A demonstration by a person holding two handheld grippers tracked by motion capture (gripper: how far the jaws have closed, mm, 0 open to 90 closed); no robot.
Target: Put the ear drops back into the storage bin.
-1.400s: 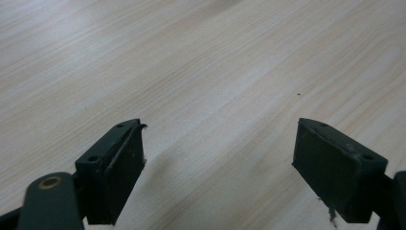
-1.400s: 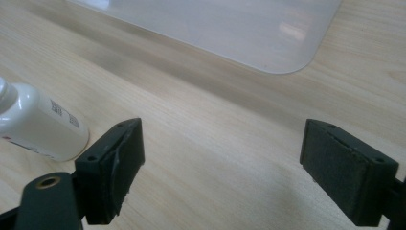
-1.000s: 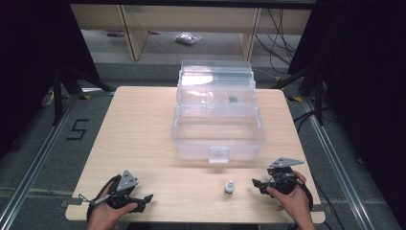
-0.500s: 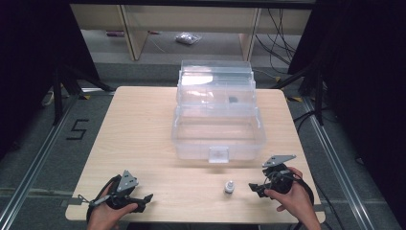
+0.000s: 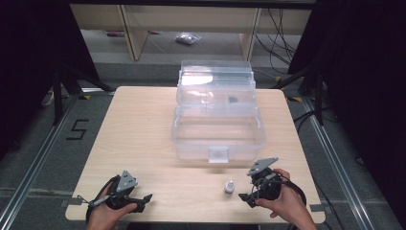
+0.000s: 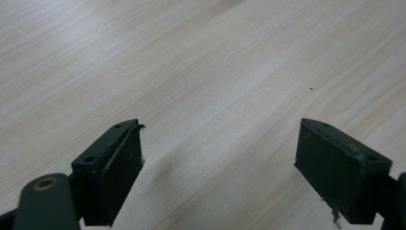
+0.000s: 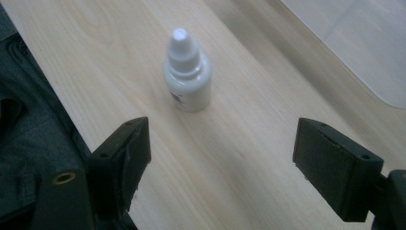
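Wooden table (image 5: pixel 143 129) bears an upright dropper bottle (image 7: pixel 186 72), tip up, ahead of both grippers' wide, empty jaws.

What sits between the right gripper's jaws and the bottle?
Bare tabletop: in the right gripper view the open right gripper faces the upright bottle, untouched.

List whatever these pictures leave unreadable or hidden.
- Print on the small white dropper bottle: a dark mark in the right gripper view, too blurred to read; too small in the high view.
- The small dark item inside the clear plastic tiered storage box: too small and hazed by the plastic in the high view.
- The crumpled clear bag on the floor: contents too small, high view.
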